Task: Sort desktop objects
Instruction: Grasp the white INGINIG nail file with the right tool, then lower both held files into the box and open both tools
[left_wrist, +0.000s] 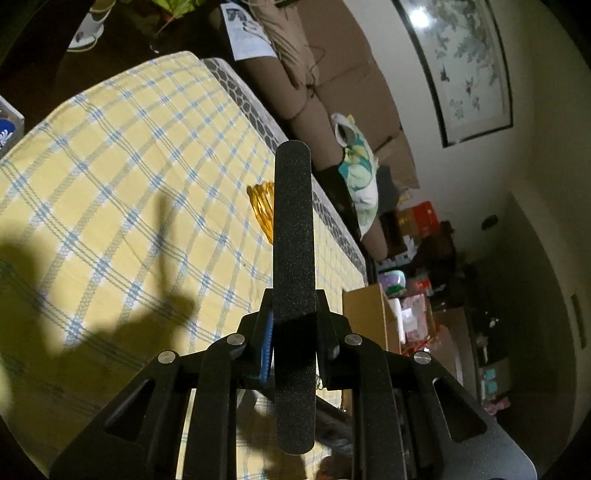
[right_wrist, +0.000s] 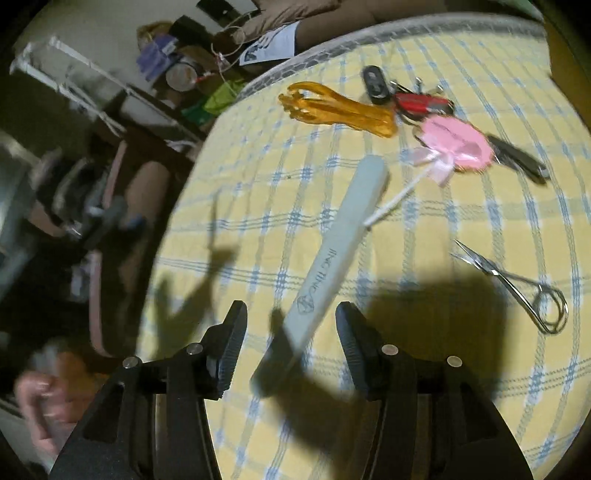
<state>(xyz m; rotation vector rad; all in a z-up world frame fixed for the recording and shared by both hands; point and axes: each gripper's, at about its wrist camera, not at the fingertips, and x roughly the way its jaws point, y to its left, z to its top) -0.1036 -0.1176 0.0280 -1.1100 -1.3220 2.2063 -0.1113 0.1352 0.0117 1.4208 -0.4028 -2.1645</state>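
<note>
Yellow checked cloth with blue lines covers the tabletop (right_wrist: 424, 229) in both views. Only the left wrist view shows the wall painting (left_wrist: 461, 70) at 1 o'clock and stacked boxes (left_wrist: 417, 218) at 3 o'clock; there the left gripper (left_wrist: 293, 295) has its fingers pressed onto a black nail file (left_wrist: 293, 229) standing up through the middle, with an amber hair clip (left_wrist: 260, 210) just left of it on the cloth. Only the right wrist view shows the right gripper (right_wrist: 290, 343), fingers spread and holding nothing, with a pale grey stick (right_wrist: 332, 266) lying between them, touching neither. Beyond lie the amber hair clip (right_wrist: 332, 107) at 12 o'clock, keys (right_wrist: 406, 96) and a pink lollipop (right_wrist: 458, 144) at 1 o'clock, and small scissors (right_wrist: 517, 288) at 3 o'clock.
</note>
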